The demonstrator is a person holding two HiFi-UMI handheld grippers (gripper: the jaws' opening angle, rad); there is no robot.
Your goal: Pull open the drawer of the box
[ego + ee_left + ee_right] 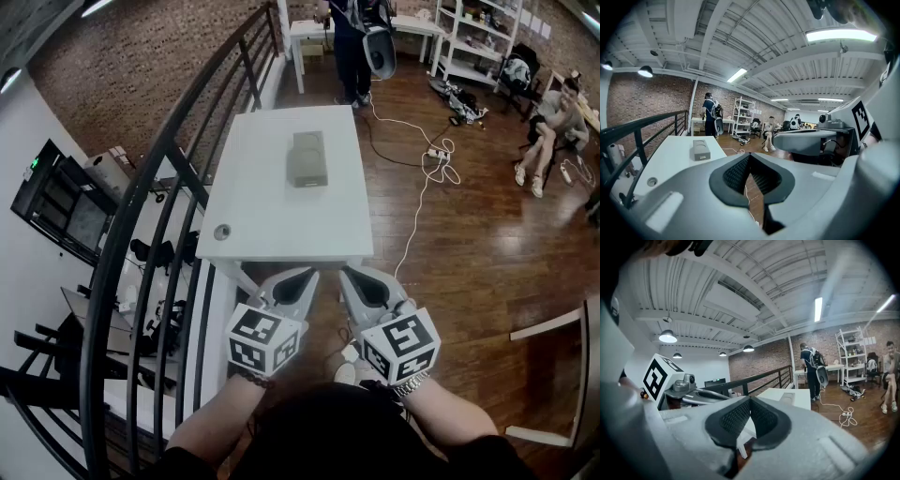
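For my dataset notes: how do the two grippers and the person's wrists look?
Both the left gripper and right gripper have pale grey shells with black textured pads. Each carries a white cube with black square markers. A dark bracelet is on the left wrist, a metal band on the right.

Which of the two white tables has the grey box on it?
The nearer table, beside the black railing, bears the grey box. The other table stands farther off, by a standing person.
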